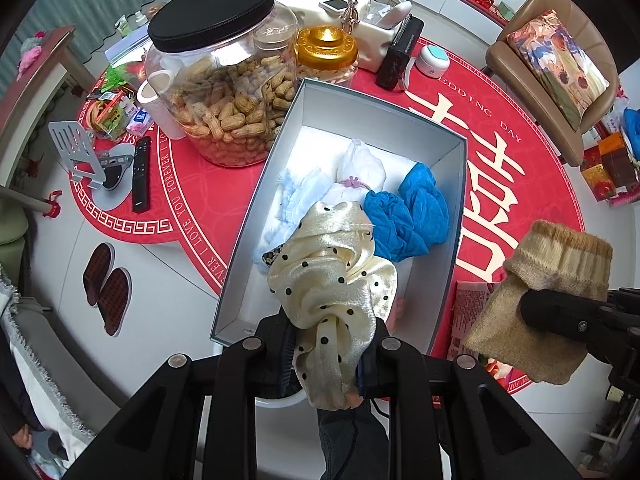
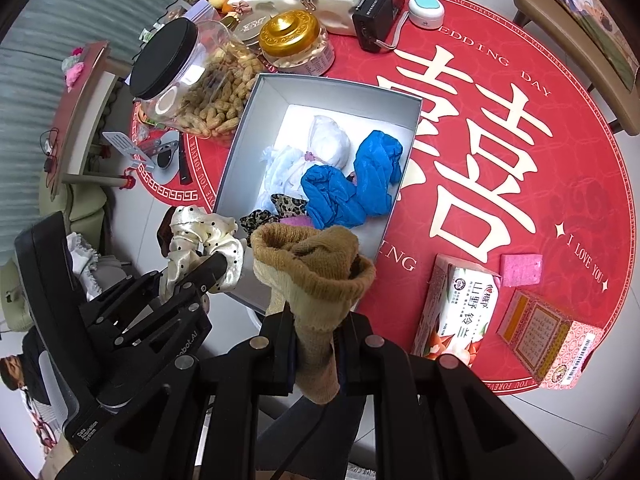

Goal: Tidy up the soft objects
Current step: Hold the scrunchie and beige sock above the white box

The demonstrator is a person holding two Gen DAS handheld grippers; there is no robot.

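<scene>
Satin scrunchie (image 1: 334,280): cream with black dots, clamped between the fingers of the left gripper (image 1: 332,344), bunched up past the fingertips.
Knit sock (image 2: 316,280): tan, pinched in the right gripper (image 2: 316,336), cuff open beyond the fingertips.
Grey box (image 1: 256,216): ahead of both grippers, holding blue cloth (image 1: 408,216) and white cloth (image 1: 360,164).
Peanut jar (image 1: 224,92): beyond the box, far from the fingers.

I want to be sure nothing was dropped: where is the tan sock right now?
The tan sock is clamped in the right gripper, held above the near edge of the grey box, just right of the polka-dot scrunchie in the left gripper.
</scene>
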